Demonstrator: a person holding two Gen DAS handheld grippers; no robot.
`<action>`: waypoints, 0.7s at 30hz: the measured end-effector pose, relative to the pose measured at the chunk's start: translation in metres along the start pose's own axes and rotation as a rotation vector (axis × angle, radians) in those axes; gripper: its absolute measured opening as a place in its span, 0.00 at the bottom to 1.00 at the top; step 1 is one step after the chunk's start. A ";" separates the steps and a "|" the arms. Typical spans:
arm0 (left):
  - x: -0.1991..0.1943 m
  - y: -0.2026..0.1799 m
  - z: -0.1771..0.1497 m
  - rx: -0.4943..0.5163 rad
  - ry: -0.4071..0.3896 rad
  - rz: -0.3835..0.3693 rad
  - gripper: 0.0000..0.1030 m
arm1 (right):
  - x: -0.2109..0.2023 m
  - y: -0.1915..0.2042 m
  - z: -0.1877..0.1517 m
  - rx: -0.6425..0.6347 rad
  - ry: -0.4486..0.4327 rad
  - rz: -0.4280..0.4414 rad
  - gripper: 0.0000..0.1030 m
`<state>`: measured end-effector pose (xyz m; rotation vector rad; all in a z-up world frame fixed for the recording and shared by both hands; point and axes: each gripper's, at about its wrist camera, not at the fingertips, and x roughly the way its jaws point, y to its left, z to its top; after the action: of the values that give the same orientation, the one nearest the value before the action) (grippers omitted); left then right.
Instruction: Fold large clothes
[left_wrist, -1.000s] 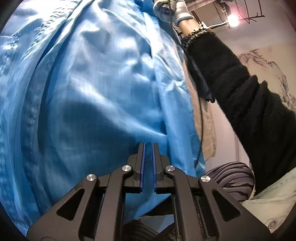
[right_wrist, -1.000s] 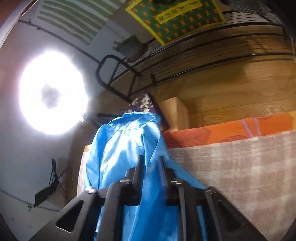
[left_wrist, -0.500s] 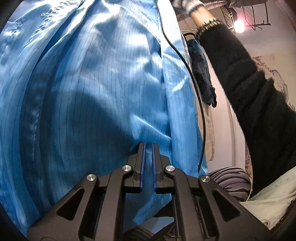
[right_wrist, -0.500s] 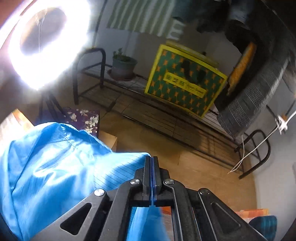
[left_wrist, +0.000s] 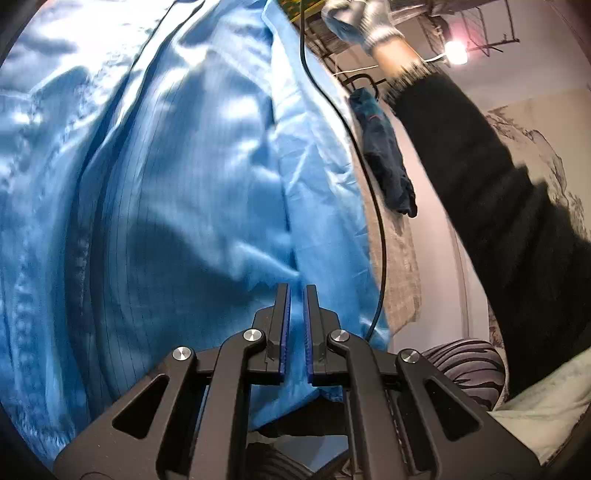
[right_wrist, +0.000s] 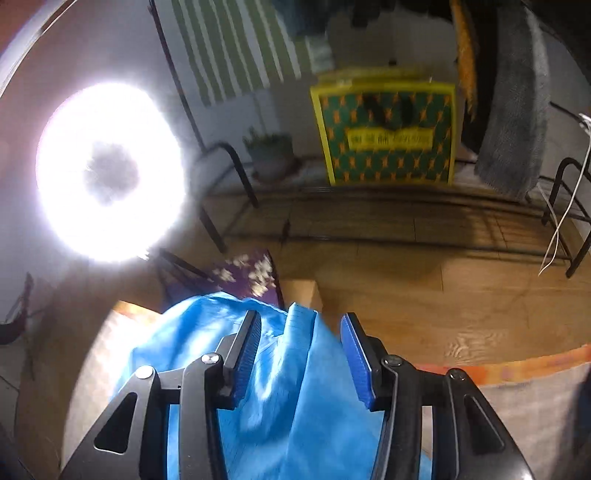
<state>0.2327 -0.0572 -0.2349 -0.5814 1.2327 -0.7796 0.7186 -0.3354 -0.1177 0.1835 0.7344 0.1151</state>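
Observation:
A large light-blue striped garment (left_wrist: 166, 192) fills the left wrist view, hanging stretched up toward the top. My left gripper (left_wrist: 296, 291) is shut on its lower edge, jaws nearly together with cloth between them. In the right wrist view my right gripper (right_wrist: 301, 321) stands open, its blue pads (right_wrist: 352, 354) wide apart, with a bunched end of the same blue garment (right_wrist: 288, 387) lying loose between them. The gloved right hand (left_wrist: 364, 18) and black sleeve (left_wrist: 498, 192) reach up at the top right of the left wrist view.
A bright ring light (right_wrist: 107, 173) glares at left. A black metal rack (right_wrist: 369, 214) holds a green and yellow box (right_wrist: 388, 129) and a potted plant (right_wrist: 269, 151). A grey rug (right_wrist: 517, 406) lies below. A dark blue cloth (left_wrist: 384, 147) hangs; a black cable (left_wrist: 369, 177) trails down.
My right gripper was shut on the garment's top half a second ago and has opened, the cloth now loose between its pads. The left gripper keeps its hold; the garment shifted slightly.

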 end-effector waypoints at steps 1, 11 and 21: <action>-0.003 -0.004 -0.002 0.011 -0.008 0.002 0.03 | -0.019 -0.002 0.000 -0.001 -0.011 0.010 0.46; -0.022 -0.029 -0.018 0.047 -0.069 0.035 0.35 | -0.240 -0.009 -0.042 0.022 -0.120 0.047 0.47; 0.008 -0.066 -0.021 0.106 -0.071 0.088 0.46 | -0.434 -0.005 -0.143 0.014 -0.163 0.098 0.50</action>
<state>0.2000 -0.1040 -0.1950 -0.4616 1.1375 -0.7398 0.3019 -0.3954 0.0613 0.2396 0.5643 0.1863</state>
